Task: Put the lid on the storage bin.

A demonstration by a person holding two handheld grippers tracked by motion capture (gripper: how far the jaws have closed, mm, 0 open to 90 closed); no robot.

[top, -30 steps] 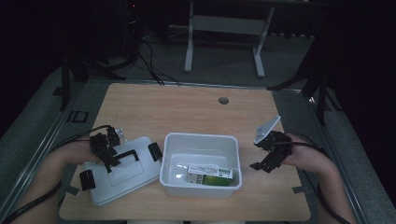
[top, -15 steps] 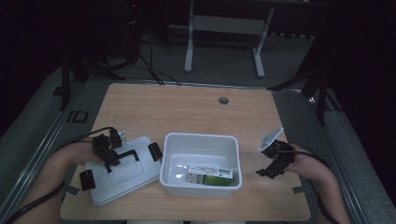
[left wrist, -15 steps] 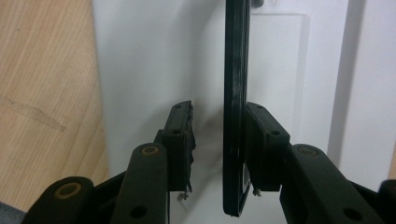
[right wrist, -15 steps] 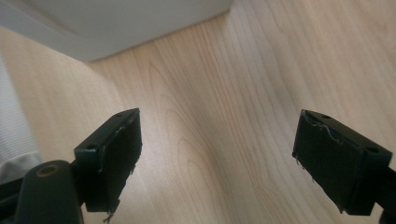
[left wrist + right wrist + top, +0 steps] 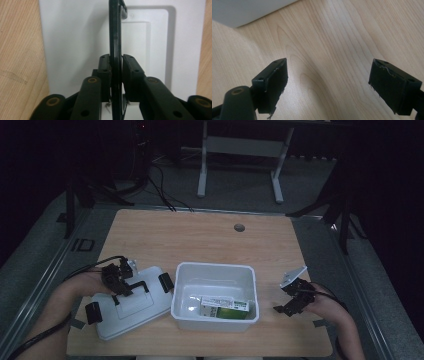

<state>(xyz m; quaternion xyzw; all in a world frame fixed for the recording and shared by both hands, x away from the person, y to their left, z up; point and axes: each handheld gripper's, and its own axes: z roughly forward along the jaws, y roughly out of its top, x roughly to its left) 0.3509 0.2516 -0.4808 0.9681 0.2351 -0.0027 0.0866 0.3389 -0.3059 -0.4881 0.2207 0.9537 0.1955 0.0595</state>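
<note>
Lower than a second ago, the right gripper [image 5: 285,306] hangs spread beside the tub [image 5: 215,296]. Left gripper [image 5: 121,287], having just closed, pinches the lid [image 5: 131,306] handle [image 5: 115,47] on the table [image 5: 200,232].

left gripper [image 5: 116,67] just closing, right gripper [image 5: 328,85] agape

The right gripper [image 5: 328,85] is hanging with its jaws standing wide apart over the bare wooden table [image 5: 342,37], a white box [image 5: 244,10] edging the upper left corner.
</note>
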